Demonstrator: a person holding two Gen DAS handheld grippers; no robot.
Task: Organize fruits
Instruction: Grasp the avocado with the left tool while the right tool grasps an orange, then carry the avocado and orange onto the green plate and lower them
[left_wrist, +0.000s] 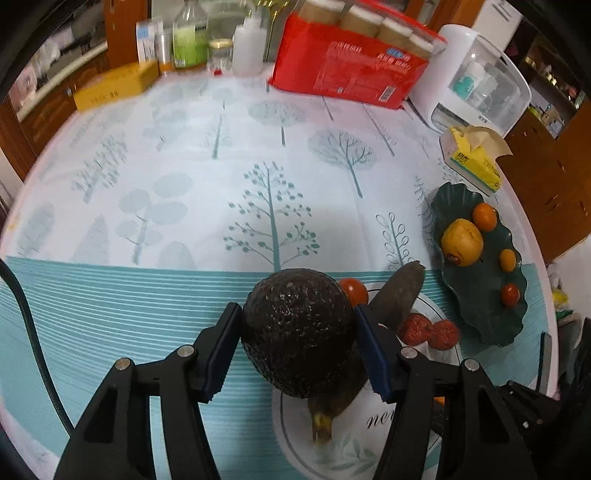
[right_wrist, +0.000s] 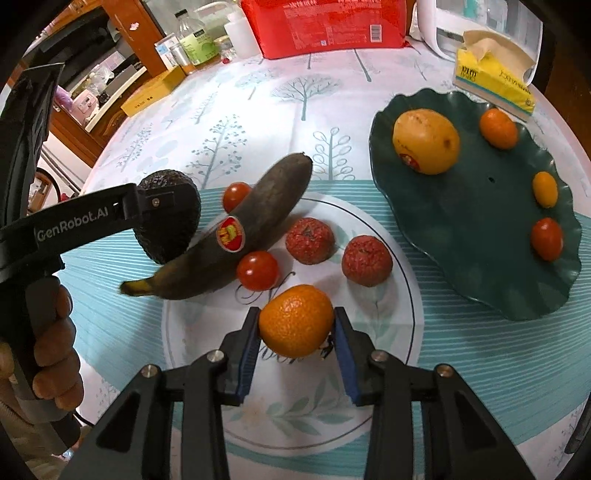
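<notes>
Two plates share the tree-printed tablecloth (right_wrist: 258, 96): a white plate (right_wrist: 399, 280) at lower centre of the right wrist view and a dark green dish (right_wrist: 476, 236) at right, with a red package (right_wrist: 325, 26) and yellow tissue box (right_wrist: 495, 85) along the top. At left, the left gripper (left_wrist: 297, 328) clamps a dark avocado (left_wrist: 299, 332). Beside it the blackened banana (right_wrist: 240, 236) lies diagonally, stem lower left, tip upper right. At lower centre, the right gripper (right_wrist: 297, 334) grasps an orange mandarin (right_wrist: 295, 319) over the white plate.
</notes>
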